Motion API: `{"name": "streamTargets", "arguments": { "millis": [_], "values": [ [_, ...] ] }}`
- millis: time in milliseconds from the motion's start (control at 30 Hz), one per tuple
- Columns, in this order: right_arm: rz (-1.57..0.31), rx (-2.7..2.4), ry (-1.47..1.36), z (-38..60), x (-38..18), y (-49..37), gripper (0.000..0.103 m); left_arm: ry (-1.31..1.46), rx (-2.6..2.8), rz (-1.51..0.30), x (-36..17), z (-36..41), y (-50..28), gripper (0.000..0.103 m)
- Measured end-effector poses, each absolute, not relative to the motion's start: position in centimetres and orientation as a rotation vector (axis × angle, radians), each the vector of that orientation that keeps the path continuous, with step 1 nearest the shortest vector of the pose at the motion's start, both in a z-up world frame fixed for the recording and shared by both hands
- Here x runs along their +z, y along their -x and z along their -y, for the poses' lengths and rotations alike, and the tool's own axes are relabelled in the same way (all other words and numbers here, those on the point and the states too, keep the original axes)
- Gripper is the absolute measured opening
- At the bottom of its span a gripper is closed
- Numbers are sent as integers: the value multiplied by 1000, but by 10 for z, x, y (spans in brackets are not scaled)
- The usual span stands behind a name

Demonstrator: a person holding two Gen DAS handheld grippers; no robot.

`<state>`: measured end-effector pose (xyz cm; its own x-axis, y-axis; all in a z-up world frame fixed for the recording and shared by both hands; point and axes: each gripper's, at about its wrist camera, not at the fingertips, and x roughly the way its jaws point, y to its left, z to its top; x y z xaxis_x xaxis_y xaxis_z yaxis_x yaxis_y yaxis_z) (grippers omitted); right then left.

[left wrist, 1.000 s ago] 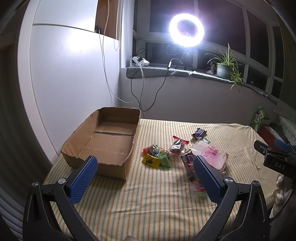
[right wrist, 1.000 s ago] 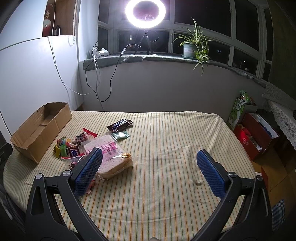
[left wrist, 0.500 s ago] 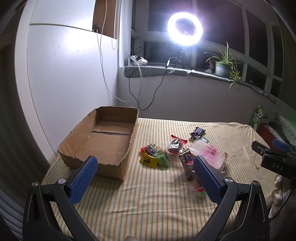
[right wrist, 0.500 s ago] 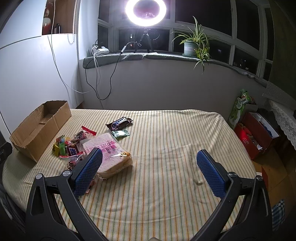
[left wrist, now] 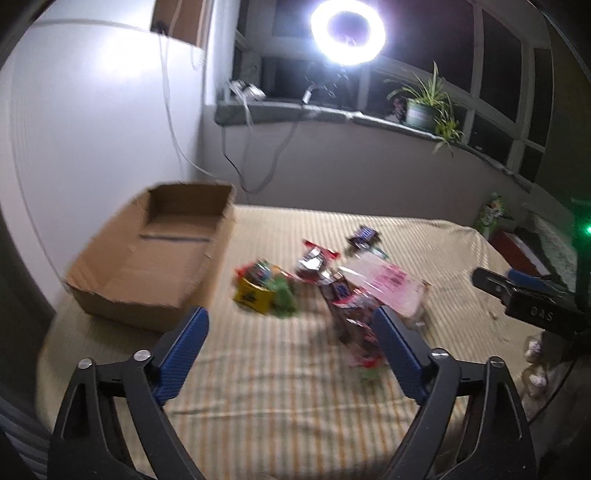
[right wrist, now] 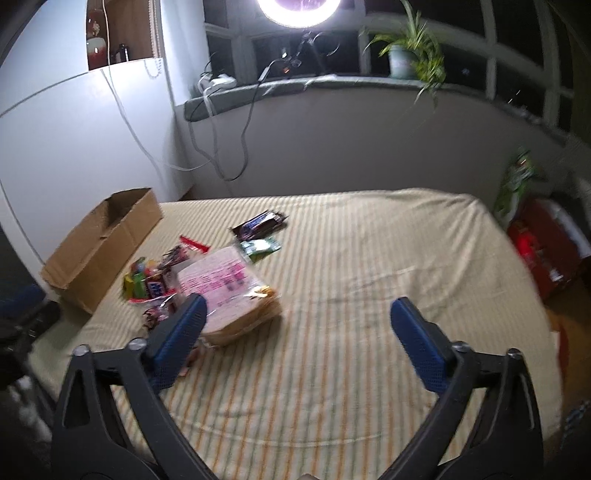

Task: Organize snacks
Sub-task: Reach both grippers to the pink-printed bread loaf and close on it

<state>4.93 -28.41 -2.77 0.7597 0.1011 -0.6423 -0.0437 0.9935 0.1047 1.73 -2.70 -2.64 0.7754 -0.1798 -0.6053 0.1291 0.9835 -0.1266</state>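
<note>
An open cardboard box (left wrist: 155,258) (right wrist: 99,247) sits empty at the left of the striped bed. To its right lies a heap of snacks: a yellow and green packet cluster (left wrist: 264,290) (right wrist: 138,282), red wrappers (left wrist: 317,260), a bagged sandwich with pink print (left wrist: 388,282) (right wrist: 229,291), a dark candy bar (left wrist: 364,236) (right wrist: 262,225) and a small green packet (right wrist: 260,247). My left gripper (left wrist: 290,325) hovers in front of the heap, jaws closing with nothing between them. My right gripper (right wrist: 297,315) hangs over the bed beside the sandwich, jaws closing, nothing between them.
The striped bedspread (right wrist: 351,258) runs to a white wall on the left and a grey sill wall behind. A ring light (left wrist: 347,29) and a potted plant (right wrist: 406,55) stand on the sill. Red boxes (right wrist: 546,251) sit off the bed's right side. The other gripper (left wrist: 532,299) shows at right.
Both views have tipped downward and moved closer to the snacks and bed. The fingers of both grippers stand a little narrower than before. The snacks and box have not moved.
</note>
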Motion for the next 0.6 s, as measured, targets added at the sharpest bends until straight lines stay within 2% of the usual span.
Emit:
{"name": "streamTargets", "arguments": {
  "millis": [67,400,533,600],
  "values": [
    [-726,103,-101,284,-33,-54,92,96,-197,-690,-32,31,-19,83],
    [-807,297,-20,265,-47,-87,92,128,-341,-797,-58,63,-32,62],
    [-830,339,5,260,-47,-100,92,144,-364,-812,-62,74,-36,60],
    [-849,357,-11,263,-48,-108,92,160,-396,-820,-61,79,-38,55]
  ]
}}
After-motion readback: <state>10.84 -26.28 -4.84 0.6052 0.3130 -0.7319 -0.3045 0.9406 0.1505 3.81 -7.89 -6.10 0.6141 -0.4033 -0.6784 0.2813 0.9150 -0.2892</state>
